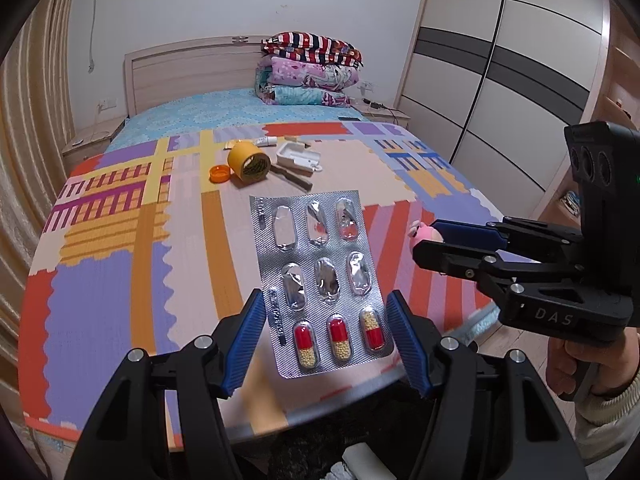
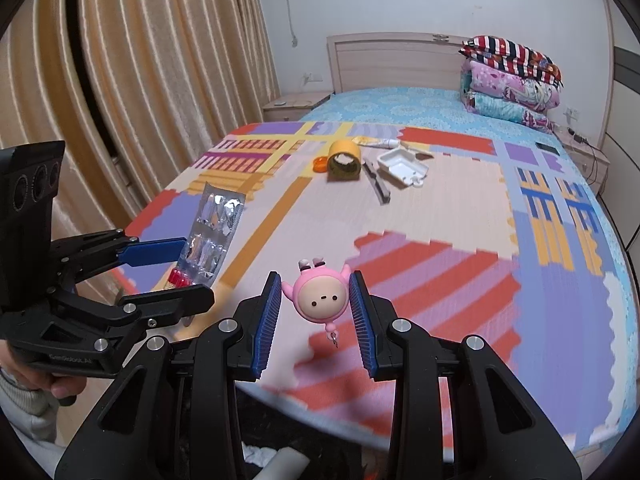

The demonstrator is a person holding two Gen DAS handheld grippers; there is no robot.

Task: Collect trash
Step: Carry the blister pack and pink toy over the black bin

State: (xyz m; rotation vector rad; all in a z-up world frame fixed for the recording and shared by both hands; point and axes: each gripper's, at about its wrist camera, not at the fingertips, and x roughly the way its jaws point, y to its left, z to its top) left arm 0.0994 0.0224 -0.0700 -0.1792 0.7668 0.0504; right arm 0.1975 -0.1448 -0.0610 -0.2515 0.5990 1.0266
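My left gripper (image 1: 325,300) is shut on a silver blister pack (image 1: 320,248), its blue pads pressing the pack's two long edges. Three red-and-yellow capsules sit in the row nearest me; the other pockets are crushed. In the right wrist view the same pack (image 2: 214,224) stands edge-on in the left gripper (image 2: 196,268). My right gripper (image 2: 315,280) is shut on a small pink round-headed toy figure (image 2: 320,298). That toy (image 1: 426,235) also shows at the right gripper's (image 1: 425,240) tips. Both grippers hover over the near edge of the patterned mat (image 1: 120,280) on the bed.
Farther along the mat lie a yellow tape roll (image 1: 248,160), an orange cap (image 1: 220,174), a white plastic tray (image 1: 298,156), a brown stick (image 1: 294,178) and a tube (image 1: 266,142). Folded quilts (image 1: 312,68) sit by the headboard. A dark container with white scraps (image 2: 280,460) is below the grippers.
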